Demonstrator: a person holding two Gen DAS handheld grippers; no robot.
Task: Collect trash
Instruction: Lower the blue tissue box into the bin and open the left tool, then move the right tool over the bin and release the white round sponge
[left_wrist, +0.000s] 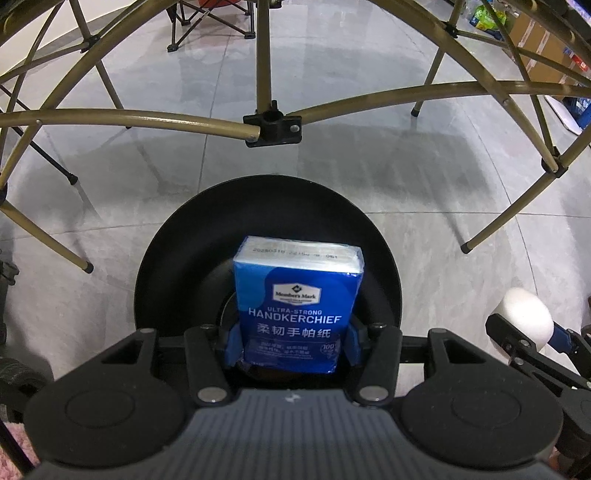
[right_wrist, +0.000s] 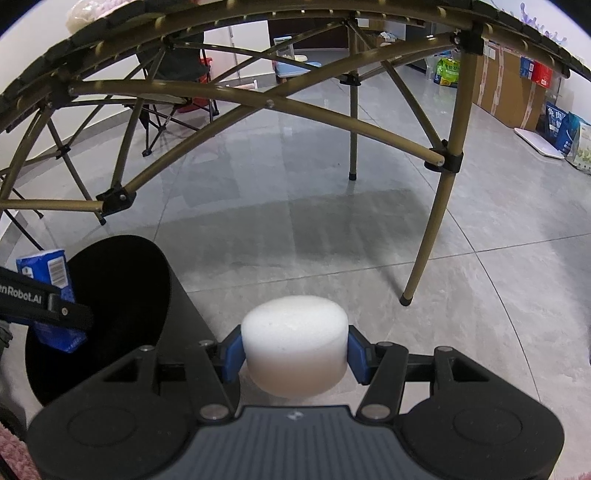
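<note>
left claw (left_wrist: 293, 343) clamped on blue tissue pack (left_wrist: 297, 302), held upright over black bin (left_wrist: 177, 251) | right claw (right_wrist: 295, 354) clamped on white foam puck (right_wrist: 295, 350), bin at 9 o'clock | folding-table legs (right_wrist: 436, 206) at 12 o'clock

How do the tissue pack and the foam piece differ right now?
The tissue pack is a blue printed box shape; the foam piece is a plain white rounded cylinder. The pack sits in the left gripper right over the black bin; the foam, in the right gripper, hangs over bare floor beside the bin. Both are clamped between blue pads.
</note>
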